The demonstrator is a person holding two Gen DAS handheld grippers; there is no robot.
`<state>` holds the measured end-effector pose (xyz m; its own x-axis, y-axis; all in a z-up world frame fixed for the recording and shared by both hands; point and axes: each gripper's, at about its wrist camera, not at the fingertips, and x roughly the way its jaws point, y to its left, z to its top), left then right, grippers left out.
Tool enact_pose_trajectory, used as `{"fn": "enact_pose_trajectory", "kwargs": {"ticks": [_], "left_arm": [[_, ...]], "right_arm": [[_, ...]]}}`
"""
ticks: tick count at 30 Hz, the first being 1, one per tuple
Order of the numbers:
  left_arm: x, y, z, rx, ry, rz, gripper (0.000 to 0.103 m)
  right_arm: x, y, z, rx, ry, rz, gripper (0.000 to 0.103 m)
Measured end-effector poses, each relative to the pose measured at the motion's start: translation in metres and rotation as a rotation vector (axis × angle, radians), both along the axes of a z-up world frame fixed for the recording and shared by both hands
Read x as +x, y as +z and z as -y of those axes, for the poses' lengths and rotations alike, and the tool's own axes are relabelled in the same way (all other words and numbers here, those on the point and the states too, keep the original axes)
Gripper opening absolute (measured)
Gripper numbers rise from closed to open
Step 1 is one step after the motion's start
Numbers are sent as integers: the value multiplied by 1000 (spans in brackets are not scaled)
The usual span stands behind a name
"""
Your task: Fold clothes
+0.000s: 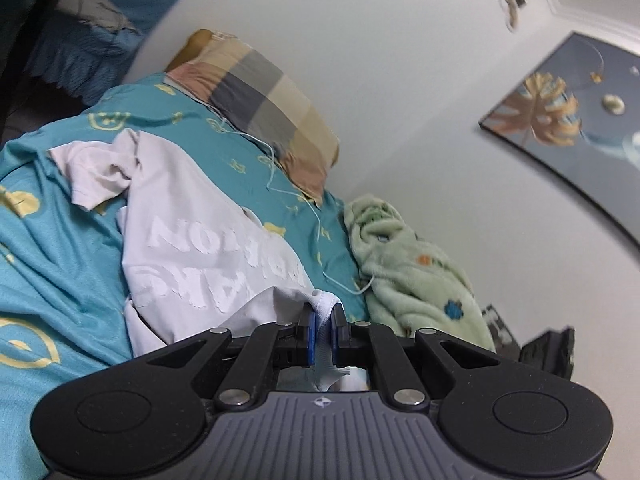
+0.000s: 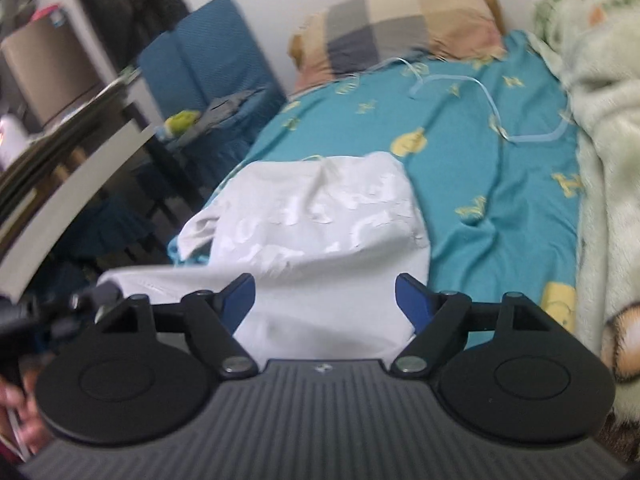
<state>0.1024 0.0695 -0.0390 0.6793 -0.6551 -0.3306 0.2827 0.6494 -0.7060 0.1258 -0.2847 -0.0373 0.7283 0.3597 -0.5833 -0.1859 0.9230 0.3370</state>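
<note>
A white T-shirt (image 1: 188, 240) with raised white lettering lies spread on the teal bedsheet (image 1: 52, 248), one sleeve bunched at its far end. My left gripper (image 1: 325, 320) is shut on a fold of the shirt's near hem, and the cloth is pinched between the blue pads and hangs down behind them. In the right wrist view the same white T-shirt (image 2: 320, 232) lies partly folded on the teal bedsheet (image 2: 480, 184). My right gripper (image 2: 325, 300) stands open above the shirt's near edge, and its blue pads (image 2: 412, 300) are wide apart and do not press the cloth.
A checked pillow (image 1: 264, 100) lies at the head of the bed against the white wall. A pale green fleece blanket (image 1: 416, 272) is heaped along the wall side. A thin light cord (image 2: 492, 108) loops over the sheet. A blue chair (image 2: 208, 64) and shelves stand beside the bed.
</note>
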Motion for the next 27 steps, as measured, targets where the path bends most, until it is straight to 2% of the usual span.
{"fn": "enact_pose_trajectory", "kwargs": {"ticks": [3, 9, 13, 14, 20, 24, 27], "left_arm": [[1, 1, -3, -6, 9, -4, 8], [-4, 3, 1, 22, -4, 20, 8], [-6, 4, 2, 27, -5, 29, 8], [-6, 4, 1, 26, -4, 29, 8], [-7, 5, -2, 20, 10, 27, 8], [-8, 6, -4, 13, 18, 28, 8], [-8, 7, -5, 4, 22, 28, 8]], "right_arm": [[-6, 1, -27, -122, 86, 56, 79], [-18, -6, -82, -230, 267, 132, 78], [-17, -12, -97, -298, 271, 169, 78], [-15, -12, -96, -296, 251, 169, 78], [-3, -11, -64, -134, 159, 84, 78], [-4, -12, -52, -117, 148, 27, 78], [-2, -14, -40, -105, 95, 0, 78]]}}
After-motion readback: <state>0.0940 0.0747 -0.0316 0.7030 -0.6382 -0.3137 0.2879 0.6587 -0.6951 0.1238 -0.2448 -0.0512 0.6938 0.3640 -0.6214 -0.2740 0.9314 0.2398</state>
